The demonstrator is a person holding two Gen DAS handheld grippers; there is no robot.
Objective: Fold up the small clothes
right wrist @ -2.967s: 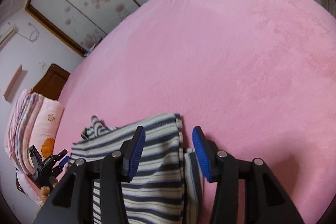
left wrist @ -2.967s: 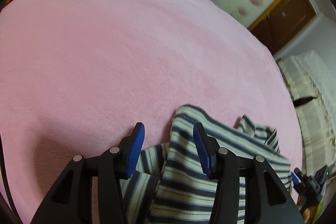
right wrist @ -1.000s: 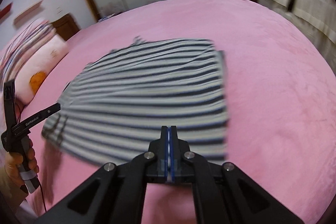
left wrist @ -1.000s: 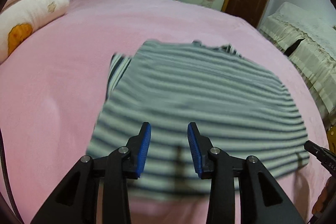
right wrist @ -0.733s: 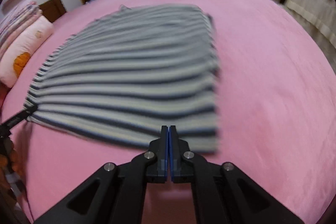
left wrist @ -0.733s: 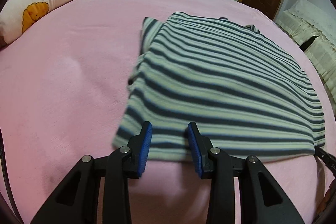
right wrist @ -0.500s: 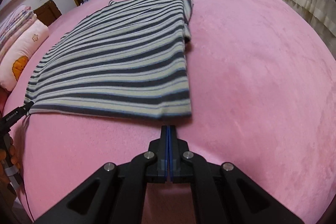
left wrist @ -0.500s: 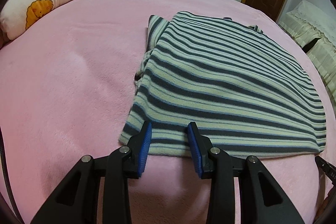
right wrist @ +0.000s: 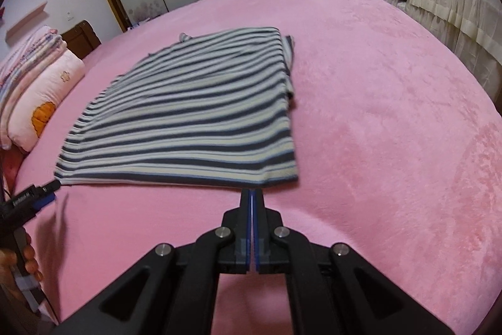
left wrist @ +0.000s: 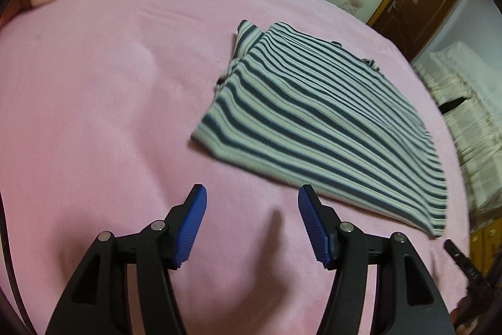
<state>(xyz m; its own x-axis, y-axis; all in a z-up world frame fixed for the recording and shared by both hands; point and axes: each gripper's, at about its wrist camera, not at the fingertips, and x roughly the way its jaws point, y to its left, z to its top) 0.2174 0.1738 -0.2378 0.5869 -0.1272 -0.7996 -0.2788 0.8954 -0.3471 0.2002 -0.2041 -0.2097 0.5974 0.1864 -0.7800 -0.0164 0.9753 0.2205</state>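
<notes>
Two grippers: both point down at a pink blanket (left wrist: 94,102) that covers a bed.
Left gripper (left wrist: 252,222): its jaws are opening. Nothing is between the blue pads (left wrist: 191,225), only pink blanket.
Right gripper (right wrist: 252,197): its two pads are pressed flat together. I see no cloth pinched in them.
Striped shirt (left wrist: 317,121): it lies spread flat on the blanket, with dark and pale stripes.
Shirt from the left fingers: it lies ahead of the tips and off to the right-hand side, near but not touching. Its near edge runs slanted past the right-hand pad.
Shirt from the right fingers: it lies straight ahead and off to the left-hand side. Its near corner sits just beyond the tips. I cannot tell if the tips touch the hem.
Sleeve (right wrist: 288,52): a bit of folded cloth peeks out at the far side of the shirt.
Pillow (right wrist: 40,102): pink and white with an orange picture, far off to the left-hand side of both fingers.
Hand (right wrist: 22,259): it holds the left gripper's handle, low at the left-hand edge of the right wrist view.
</notes>
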